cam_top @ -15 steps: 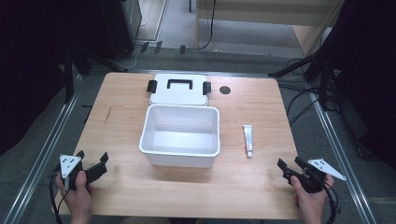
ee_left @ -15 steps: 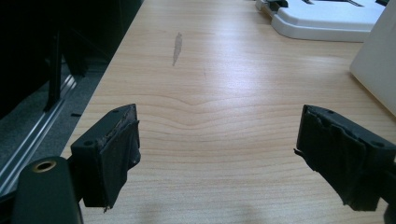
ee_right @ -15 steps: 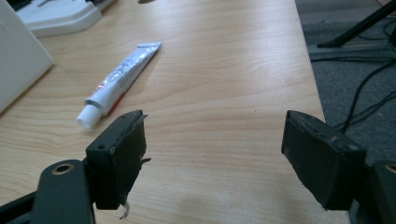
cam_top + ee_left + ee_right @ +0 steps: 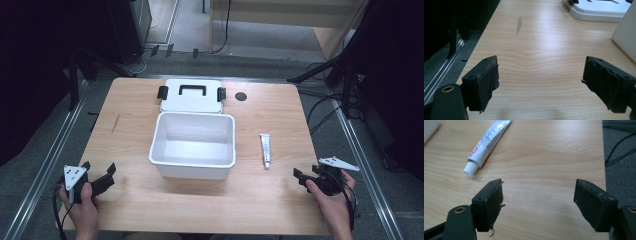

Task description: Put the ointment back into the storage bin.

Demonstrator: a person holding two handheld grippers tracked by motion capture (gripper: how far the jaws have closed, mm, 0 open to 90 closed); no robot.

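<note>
Right gripper [image 4: 306, 180]: jaws spread wide and holding nothing, hovering low over the wooden table [image 4: 130, 145] at about 4 o'clock in the high view, held in a person's hand.
Left gripper [image 4: 100, 176]: jaws likewise parted wide and empty, at about 8 o'clock, pointing up the table past a grey scuff mark [image 4: 519, 23].
Tube [image 4: 266, 149]: small white squeeze tube lying flat at 3 o'clock, just beside the box's right wall, cap end toward the person; in the right gripper view [image 4: 487, 143] it sits at 11 o'clock ahead of the jaws.
Box [image 4: 193, 162]: open white plastic bin at table centre, nothing visible inside.
Lid [image 4: 191, 102]: white, black handle and side latches, lying flat at 12 o'clock, touching the box's far edge.
Handling: tube is likely light, soft-bodied and a little slick; a grip across its mid-body, not the crimped tail, looks safest.
Writing: red and dark print along the tube, too blurred to read.
</note>
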